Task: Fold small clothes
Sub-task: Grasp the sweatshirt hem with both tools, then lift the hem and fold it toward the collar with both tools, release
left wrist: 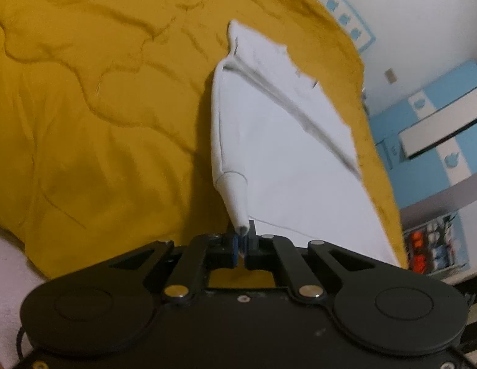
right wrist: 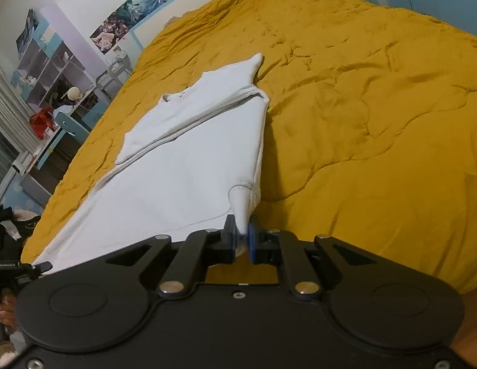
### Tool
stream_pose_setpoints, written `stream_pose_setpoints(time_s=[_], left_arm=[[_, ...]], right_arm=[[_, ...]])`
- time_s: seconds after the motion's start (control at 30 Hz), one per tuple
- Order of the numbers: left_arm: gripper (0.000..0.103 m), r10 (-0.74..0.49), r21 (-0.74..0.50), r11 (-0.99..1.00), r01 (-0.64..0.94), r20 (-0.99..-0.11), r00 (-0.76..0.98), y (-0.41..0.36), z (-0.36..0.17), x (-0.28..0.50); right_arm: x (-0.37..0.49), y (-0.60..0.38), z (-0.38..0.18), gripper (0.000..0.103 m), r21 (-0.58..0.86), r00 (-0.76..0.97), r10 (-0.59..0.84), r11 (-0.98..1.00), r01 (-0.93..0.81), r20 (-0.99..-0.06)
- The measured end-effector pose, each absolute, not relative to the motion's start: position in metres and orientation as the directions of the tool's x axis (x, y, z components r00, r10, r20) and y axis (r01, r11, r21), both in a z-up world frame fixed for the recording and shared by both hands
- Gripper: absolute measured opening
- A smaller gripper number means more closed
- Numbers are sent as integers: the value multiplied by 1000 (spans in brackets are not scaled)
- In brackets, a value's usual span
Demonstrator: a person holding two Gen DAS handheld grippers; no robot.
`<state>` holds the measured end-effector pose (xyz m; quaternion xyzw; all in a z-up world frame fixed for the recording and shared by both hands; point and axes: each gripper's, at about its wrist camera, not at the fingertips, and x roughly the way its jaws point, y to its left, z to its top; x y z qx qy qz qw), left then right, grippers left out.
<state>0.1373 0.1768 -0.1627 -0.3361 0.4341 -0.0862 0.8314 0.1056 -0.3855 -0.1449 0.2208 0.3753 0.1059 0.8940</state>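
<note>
Both grippers clamped on cloth. Left gripper (left wrist: 242,243): jaws pinched together on a ribbed cuff corner of the white garment (left wrist: 287,141), fabric pulled into a narrow cone that rises straight from the pads. Right gripper (right wrist: 242,240): same picture, jaws closed on the garment's (right wrist: 183,166) other ribbed cuff, a bit of white fabric bunched between the black finger and the blue pad (right wrist: 253,240). No earlier frame to compare, so nothing on motion. The garment looks like a white sweatshirt, laid lengthwise on the mustard-yellow quilted bedspread (left wrist: 94,117), near ends lifted by the two grips, the rest lying flat on the cover. Upper part is already doubled over: a folded layer sits on top of the body with a visible seam line running diagonally, and one pointed corner sticks up at the far end. In the right wrist view the garment runs from the gripper toward the far left of the bedspread (right wrist: 376,117), the long side edge taut from the cuff up to the fold. Left wrist view is motion-blurred on the far side of the garment. Background: blue-and-white cabinets (left wrist: 438,117) off the bed's right edge in the left view; open shelving unit (right wrist: 51,73) and wall posters (right wrist: 128,9) beyond the bed in the right view. Bottom-left corner of the right view shows black gear and fingertips (right wrist: 3,310), partly cut off.
</note>
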Motion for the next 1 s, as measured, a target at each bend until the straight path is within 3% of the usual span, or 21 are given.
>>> stream_pose_setpoints(time_s=[0.13,0.3,0.37,0.43,0.47,0.57,0.6,0.73,1.0], left_arm=[[4,-442,-630,758,-168,-686,578,176,-182,145],[28,-463,-658,736,-160,-662,589,181,-191,148],[30,-467,-665,730,-158,-654,595,181,-192,151],[23,-473,-665,730,-156,-657,587,181,-193,155],[7,-472,-659,737,-154,-664,580,180,-193,158],[2,-491,-666,732,-143,-662,567,181,-189,162],[2,-491,-663,736,-137,-663,565,181,-186,163],[1,-505,-660,748,-70,-633,586,178,-167,166],[1,-600,-785,619,6,-469,648,193,-138,231]], right_arm=[[115,-384,-165,11,472,657,349,882,11,-669],[119,-392,-178,25,530,638,380,846,53,-669],[121,-393,-179,35,554,628,407,831,46,-663],[123,-392,-178,42,562,625,422,826,33,-657],[125,-389,-176,42,551,622,419,834,23,-662],[128,-383,-170,13,500,614,402,866,-14,-679],[128,-382,-167,10,494,614,401,869,-21,-679],[131,-385,-149,9,525,626,428,850,-34,-652],[184,-394,-115,9,655,679,502,754,-41,-535]])
